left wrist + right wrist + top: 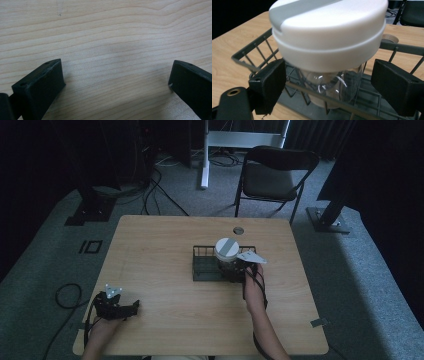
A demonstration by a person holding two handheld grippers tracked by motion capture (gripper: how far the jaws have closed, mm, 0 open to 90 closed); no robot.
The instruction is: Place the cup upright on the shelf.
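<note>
A clear jar (226, 251) with a white and grey lid stands upright in the right end of a black wire basket (202, 270) at the table's middle. My right gripper (234, 270) is at the basket's near right side. In the right gripper view the jar's lid (329, 32) looms large above its glass body (337, 86). The right gripper (332, 88) is open, with one jaw on each side of the glass and a gap to it on both sides. My left gripper (132, 309) rests open over bare wood near the front left edge, its jaws (116, 77) wide apart with nothing between them.
The wooden table (160, 240) has a round cable hole (238, 230) just behind the basket. The basket's wire rim (254, 46) runs between my right jaws and the jar. A dark folding chair (275, 172) stands beyond the far edge, and cables lie on the floor.
</note>
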